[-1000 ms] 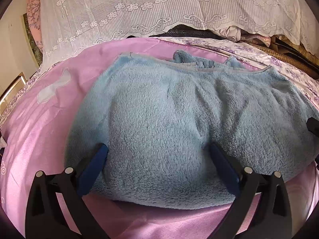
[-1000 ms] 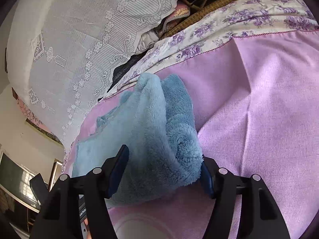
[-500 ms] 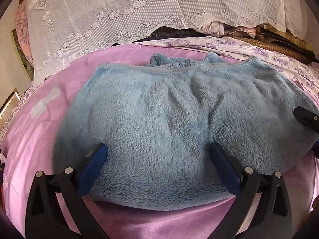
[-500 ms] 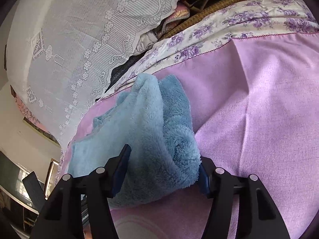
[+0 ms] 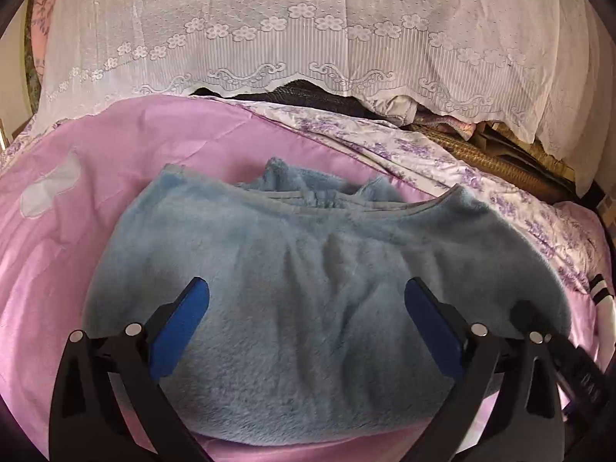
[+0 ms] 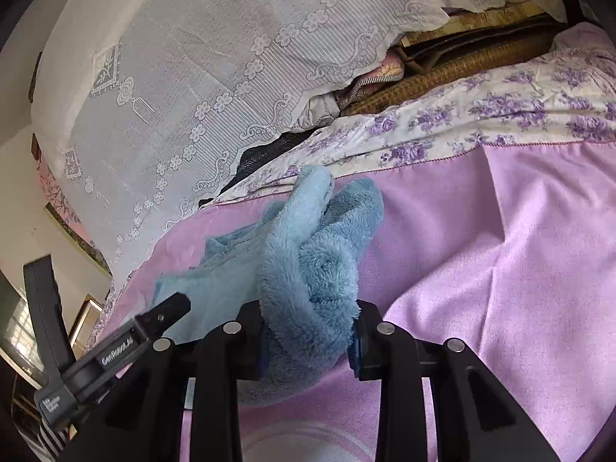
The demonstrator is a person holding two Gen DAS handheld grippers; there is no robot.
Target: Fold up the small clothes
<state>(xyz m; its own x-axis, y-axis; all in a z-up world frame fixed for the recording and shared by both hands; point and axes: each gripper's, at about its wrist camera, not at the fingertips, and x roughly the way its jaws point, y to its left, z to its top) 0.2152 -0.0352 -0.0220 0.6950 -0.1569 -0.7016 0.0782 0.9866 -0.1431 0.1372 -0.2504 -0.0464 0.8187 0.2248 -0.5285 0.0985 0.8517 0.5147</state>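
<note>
A fluffy light blue garment (image 5: 308,292) lies on a pink sheet (image 5: 115,161), its hem toward the far side. My left gripper (image 5: 306,304) hovers over its near part with both blue pads wide apart, open and holding nothing. In the right wrist view the garment's thick folded side edge (image 6: 308,281) stands between the pads of my right gripper (image 6: 308,342), which is shut on it. The left gripper's body (image 6: 107,350) shows at the lower left of that view.
A white lace curtain (image 5: 308,30) hangs behind the bed. A purple floral sheet (image 5: 442,158) and woven mats (image 5: 481,154) lie at the far edge. A white cloud patch (image 5: 50,184) marks the pink sheet at left. Pink sheet (image 6: 500,250) extends right of the garment.
My right gripper has closed on the garment's folded side edge. My left gripper has lifted and drawn back, so more of the garment and the curtain show.
</note>
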